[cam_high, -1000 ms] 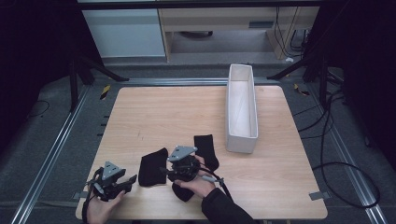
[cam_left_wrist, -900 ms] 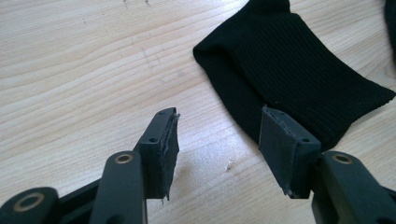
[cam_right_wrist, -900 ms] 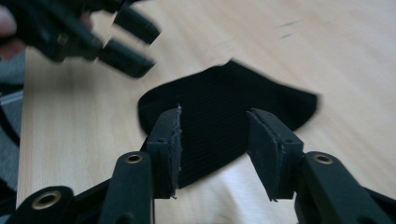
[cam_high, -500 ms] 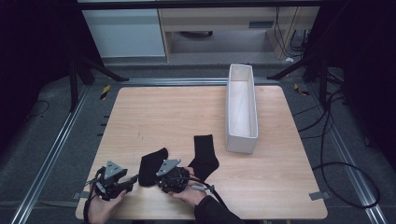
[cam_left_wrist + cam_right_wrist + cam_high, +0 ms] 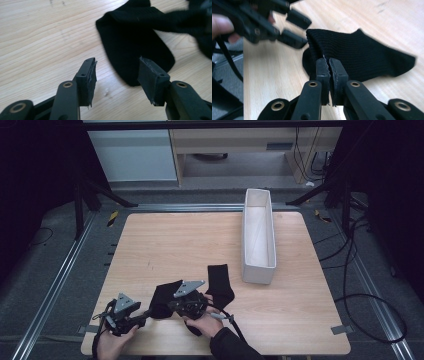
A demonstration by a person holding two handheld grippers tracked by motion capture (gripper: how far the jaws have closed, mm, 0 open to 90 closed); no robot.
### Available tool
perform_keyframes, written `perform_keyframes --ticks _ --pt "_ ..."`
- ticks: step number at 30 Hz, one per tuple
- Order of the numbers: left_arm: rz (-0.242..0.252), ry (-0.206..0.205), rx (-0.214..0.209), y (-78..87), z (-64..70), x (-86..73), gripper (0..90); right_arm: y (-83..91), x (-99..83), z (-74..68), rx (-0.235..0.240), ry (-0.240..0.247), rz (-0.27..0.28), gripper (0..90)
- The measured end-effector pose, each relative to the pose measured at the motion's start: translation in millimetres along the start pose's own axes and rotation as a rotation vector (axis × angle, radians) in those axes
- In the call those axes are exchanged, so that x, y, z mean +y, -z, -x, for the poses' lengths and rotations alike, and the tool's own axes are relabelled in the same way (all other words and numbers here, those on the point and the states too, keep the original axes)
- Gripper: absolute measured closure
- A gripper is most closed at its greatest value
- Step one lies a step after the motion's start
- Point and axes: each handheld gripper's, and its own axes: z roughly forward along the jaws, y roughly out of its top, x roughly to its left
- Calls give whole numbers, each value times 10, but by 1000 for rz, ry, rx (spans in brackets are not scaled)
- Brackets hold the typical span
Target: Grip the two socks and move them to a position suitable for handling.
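Two black socks lie on the wooden table (image 5: 190,240) near its front edge. The left sock (image 5: 164,296) lies between my two grippers, and the other sock (image 5: 220,282) is just to its right. My left gripper (image 5: 116,75) stands open, and the rounded end of the left sock (image 5: 132,50) reaches between its jaws. My right gripper (image 5: 329,63) is shut on the ribbed edge of that sock (image 5: 362,57), which folds up above the jaws. In the high view my left gripper (image 5: 145,314) points right and my right gripper (image 5: 170,304) points left, tips close together.
A long white bin (image 5: 258,237) stands on the right part of the table, running front to back. Metal rails flank the table, and cables lie on the floor at the right. A hand holds each gripper at the front edge.
My right gripper has shifted left from between the two socks to the left sock's edge. The left gripper has barely moved.
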Motion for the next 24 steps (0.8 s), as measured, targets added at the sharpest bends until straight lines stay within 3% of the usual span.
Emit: perform_keyframes --ticks 4,7,10,14,19,24 --pt "-5 -11 -28 -54 92 33 449 64 55 -10 -3 -3 27 870" --pt "-36 -45 -46 -150 183 63 467 110 106 -16 -6 -5 45 870" --pt "-80 -72 -46 -231 240 79 535 141 131 -10 -2 -15 57 870" --pt "-86 -47 -79 -251 247 85 642 174 145 7 -7 -18 64 870" --pt "-99 -60 -87 -218 253 92 823 207 171 54 -20 -27 68 870" --pt "-101 -62 -100 -148 218 83 865 286 216 96 -33 -40 95 870"
